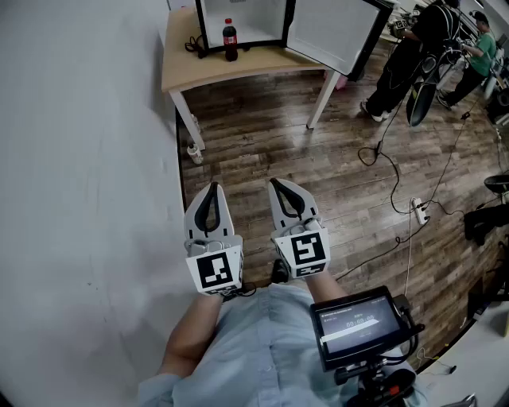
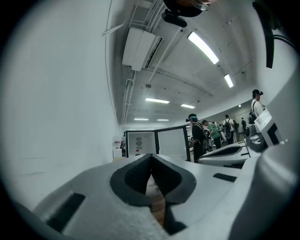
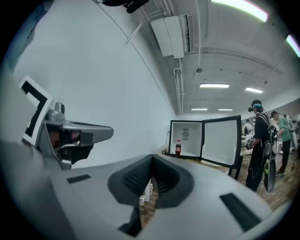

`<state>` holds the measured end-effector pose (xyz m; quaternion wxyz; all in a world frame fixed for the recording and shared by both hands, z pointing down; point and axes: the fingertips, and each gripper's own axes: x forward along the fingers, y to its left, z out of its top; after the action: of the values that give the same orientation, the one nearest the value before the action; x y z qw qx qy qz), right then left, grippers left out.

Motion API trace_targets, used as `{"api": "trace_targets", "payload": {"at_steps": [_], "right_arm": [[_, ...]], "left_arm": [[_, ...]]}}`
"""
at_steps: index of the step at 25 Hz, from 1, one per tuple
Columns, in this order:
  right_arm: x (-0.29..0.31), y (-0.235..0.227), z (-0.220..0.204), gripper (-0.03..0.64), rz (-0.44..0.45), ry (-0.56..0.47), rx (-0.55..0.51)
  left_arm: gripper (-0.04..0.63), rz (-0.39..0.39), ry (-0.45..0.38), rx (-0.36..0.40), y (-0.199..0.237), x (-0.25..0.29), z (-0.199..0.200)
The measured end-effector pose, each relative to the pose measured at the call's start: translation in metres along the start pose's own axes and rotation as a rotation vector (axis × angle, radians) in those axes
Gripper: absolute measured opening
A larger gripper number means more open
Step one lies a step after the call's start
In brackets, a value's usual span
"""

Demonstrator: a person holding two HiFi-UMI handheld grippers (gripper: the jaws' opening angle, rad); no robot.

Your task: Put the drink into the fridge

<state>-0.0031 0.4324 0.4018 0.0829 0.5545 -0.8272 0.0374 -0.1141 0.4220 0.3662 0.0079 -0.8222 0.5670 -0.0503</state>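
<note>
A dark cola bottle with a red label (image 1: pixel 230 40) (image 3: pixel 178 148) stands upright on a wooden table (image 1: pixel 183 67), just in front of a small fridge (image 1: pixel 242 20) (image 3: pixel 185 138) whose door (image 1: pixel 330 32) (image 3: pixel 220 140) hangs open to the right. My left gripper (image 1: pixel 211 191) (image 2: pixel 151 161) and right gripper (image 1: pixel 280 187) (image 3: pixel 152 161) are held side by side close to my body, far short of the table. Both are shut with nothing between their jaws.
A white wall (image 1: pixel 79 199) runs along the left. A small pale bottle (image 1: pixel 193 153) stands on the wood floor by the table leg. Cables and a power strip (image 1: pixel 419 211) cross the floor at right. People (image 1: pixel 413 48) stand at the back right. A screen (image 1: pixel 354 326) hangs at my chest.
</note>
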Motion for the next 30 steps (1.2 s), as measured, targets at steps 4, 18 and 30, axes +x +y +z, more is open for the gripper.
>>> {"api": "trace_targets", "payload": {"at_steps": [4, 18, 30], "right_arm": [[-0.005, 0.0, -0.004, 0.003, -0.001, 0.002, -0.005], [-0.007, -0.061, -0.019, 0.029, 0.027, 0.005, 0.012], [0.058, -0.078, -0.035, 0.222, 0.097, 0.018, -0.001]], "left_arm": [[0.008, 0.009, -0.003, -0.007, -0.002, -0.004, -0.003], [0.008, 0.094, 0.013, 0.005, -0.036, 0.025, -0.012], [0.008, 0.151, 0.027, -0.003, -0.015, 0.077, -0.034]]}}
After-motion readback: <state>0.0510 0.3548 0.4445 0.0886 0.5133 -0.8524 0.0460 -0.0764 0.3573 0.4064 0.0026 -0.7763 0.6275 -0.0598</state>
